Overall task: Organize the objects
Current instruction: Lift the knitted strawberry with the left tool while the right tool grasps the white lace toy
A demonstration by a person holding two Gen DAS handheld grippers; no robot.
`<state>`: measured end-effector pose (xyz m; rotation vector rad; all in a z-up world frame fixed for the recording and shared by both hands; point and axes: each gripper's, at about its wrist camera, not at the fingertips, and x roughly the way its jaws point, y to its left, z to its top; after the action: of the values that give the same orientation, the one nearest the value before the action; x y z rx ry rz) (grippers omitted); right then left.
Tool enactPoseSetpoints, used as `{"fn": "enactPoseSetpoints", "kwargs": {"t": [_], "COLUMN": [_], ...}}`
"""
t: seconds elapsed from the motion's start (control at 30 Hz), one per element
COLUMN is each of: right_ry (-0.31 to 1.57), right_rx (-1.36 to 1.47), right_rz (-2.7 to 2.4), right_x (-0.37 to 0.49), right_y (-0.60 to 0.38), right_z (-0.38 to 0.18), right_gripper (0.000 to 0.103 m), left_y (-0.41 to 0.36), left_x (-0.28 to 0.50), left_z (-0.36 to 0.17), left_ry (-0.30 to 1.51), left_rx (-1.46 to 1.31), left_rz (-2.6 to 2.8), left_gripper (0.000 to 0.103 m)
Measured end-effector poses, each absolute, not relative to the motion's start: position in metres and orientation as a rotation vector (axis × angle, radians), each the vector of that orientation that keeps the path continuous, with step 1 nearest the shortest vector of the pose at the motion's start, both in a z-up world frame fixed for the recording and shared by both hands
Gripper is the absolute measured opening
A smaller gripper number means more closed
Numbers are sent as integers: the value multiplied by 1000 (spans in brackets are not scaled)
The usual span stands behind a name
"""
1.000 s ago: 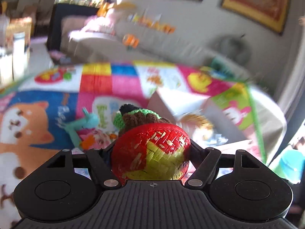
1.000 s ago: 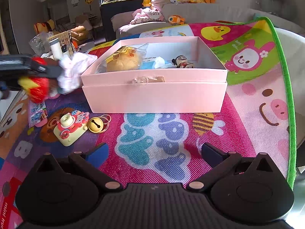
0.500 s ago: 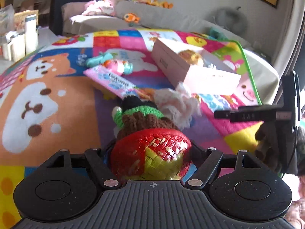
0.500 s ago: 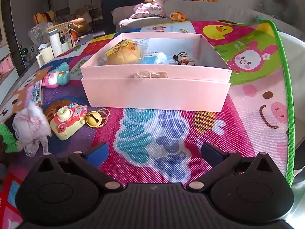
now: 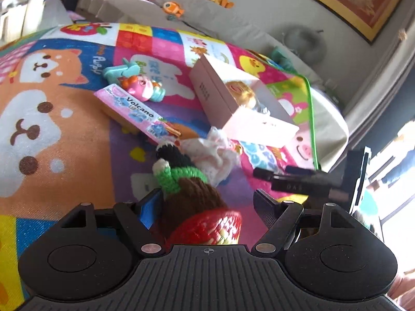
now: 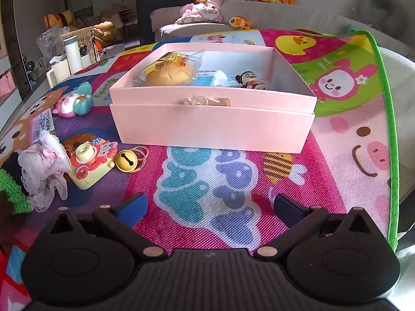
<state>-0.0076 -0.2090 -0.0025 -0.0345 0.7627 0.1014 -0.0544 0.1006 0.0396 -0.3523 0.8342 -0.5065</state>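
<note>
Bright cartoon mat (image 6: 233,171) covers the surface, with a sofa strewn with soft toys behind it; we take the pink box (image 6: 207,127) as our landmark.

Farthest left of the box lies the knitted doll (image 5: 186,197), its brown body, green scarf and black head stretched toward the box and its red woven base nearest the camera. Our left gripper (image 5: 206,199) stands wide around it. The blue left pad sits close against the brown body, though we cannot tell whether it touches, and the right finger is clear of the doll, with mat showing in the gap, so nothing is clamped.

Closer to the box, a lace scrunchie (image 6: 44,163) lies by the doll's head, and a pink carton (image 6: 42,127) and a pig toy (image 6: 75,102) lie behind it. A toy camera (image 6: 90,163) and a gold bell (image 6: 126,161) rest just off the box's near left corner.

Inside the box we see a bagged bun (image 6: 168,73) at the left and a small figurine (image 6: 250,81) to the right.

Our right gripper (image 6: 208,202) hangs over bare mat in front of the box, jaws spread wide and empty.
</note>
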Motion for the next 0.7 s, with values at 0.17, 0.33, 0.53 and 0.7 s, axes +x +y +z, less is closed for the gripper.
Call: {"fn": "enactPoseSetpoints", "kwargs": {"t": [0.17,0.33,0.53,0.7], "right_ry": [763,763,762,761], "right_rx": [-35,-34,-32,-29], "right_rz": [101,101,102,104], "right_x": [-8,-8,-8,-7], "right_y": [-209,-209,-209,-210], "right_z": [-3,-3,-2,-2], "right_gripper": [103,103,103,103], "left_y": [87,103,115,110], "left_x": [-58,-58,-54,-51], "left_z": [49,59,77,84], "left_ry": [809,761,741,824], "left_rx": [-152,-344,-343,-232], "left_rz": [-403,-473,-406,-409], "left_gripper": [77,74,74,74]}}
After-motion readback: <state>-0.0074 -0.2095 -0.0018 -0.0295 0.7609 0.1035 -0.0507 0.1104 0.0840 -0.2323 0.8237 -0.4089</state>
